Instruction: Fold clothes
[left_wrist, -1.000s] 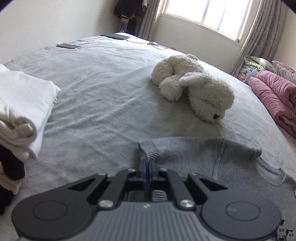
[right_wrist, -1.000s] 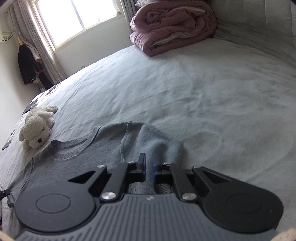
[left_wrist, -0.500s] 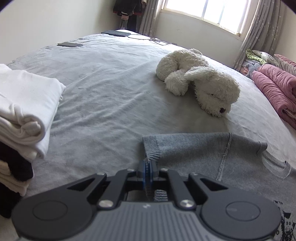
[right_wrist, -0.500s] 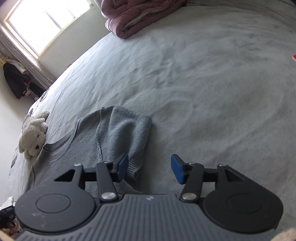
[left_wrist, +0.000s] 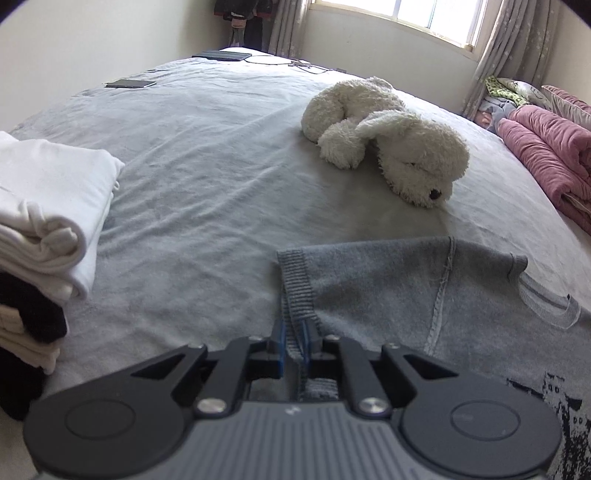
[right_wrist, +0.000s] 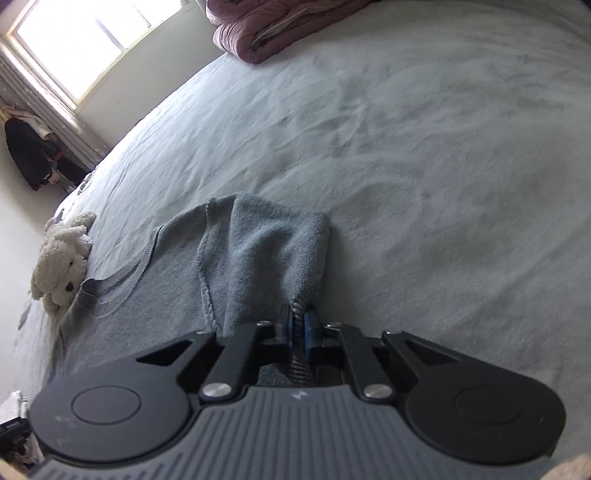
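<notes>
This is a home bedroom: a wide bed (left_wrist: 207, 155) with a grey sheet, a white plush dog (left_wrist: 391, 144), a rolled pink quilt (left_wrist: 546, 147), folded clothes (left_wrist: 48, 206), and a curtained window (left_wrist: 424, 14).
</notes>
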